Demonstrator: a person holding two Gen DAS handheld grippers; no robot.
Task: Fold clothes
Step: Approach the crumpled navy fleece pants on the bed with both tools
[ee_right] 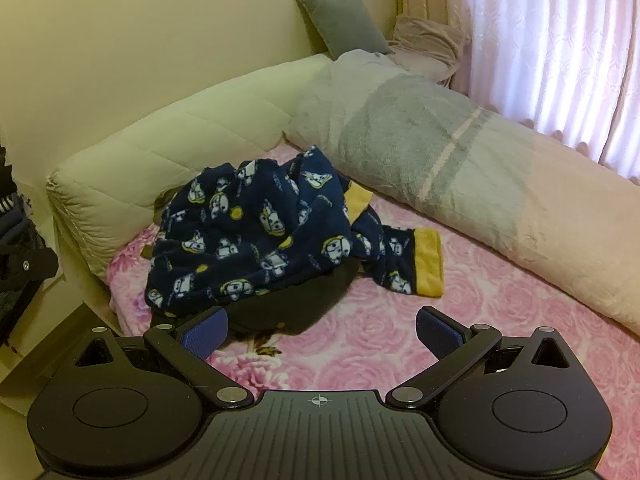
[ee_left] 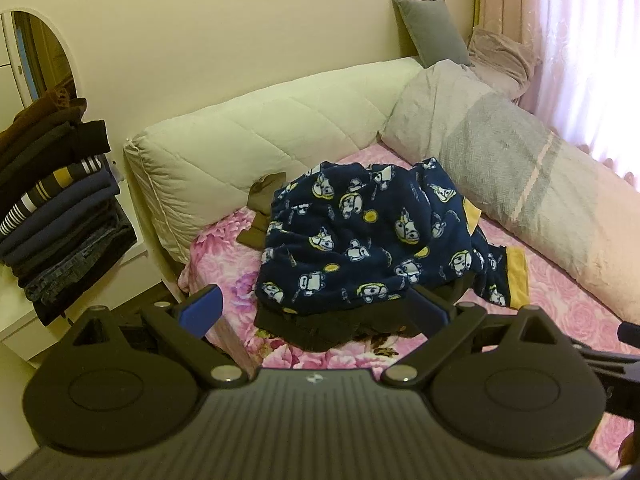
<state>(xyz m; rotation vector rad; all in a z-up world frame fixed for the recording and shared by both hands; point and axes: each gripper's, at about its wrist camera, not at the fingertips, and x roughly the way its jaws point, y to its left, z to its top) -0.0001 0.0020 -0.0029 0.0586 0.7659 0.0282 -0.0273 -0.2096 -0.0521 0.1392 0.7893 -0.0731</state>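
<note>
A crumpled navy fleece garment with a cartoon dog print and yellow cuffs (ee_left: 360, 236) lies heaped on the pink floral bed; it also shows in the right wrist view (ee_right: 256, 232). A black garment (ee_left: 332, 328) lies under it, also in the right wrist view (ee_right: 288, 304). A brown garment (ee_left: 260, 212) lies behind the heap. My left gripper (ee_left: 316, 308) is open and empty just in front of the heap. My right gripper (ee_right: 320, 330) is open and empty, above the bedspread in front of the heap.
A stack of folded dark and striped clothes (ee_left: 60, 204) sits at the left on a white surface. A cream padded headboard (ee_left: 256, 132) runs behind the bed. A long rolled grey and pink duvet (ee_right: 460, 168) lies along the right side by the curtain (ee_right: 560, 40).
</note>
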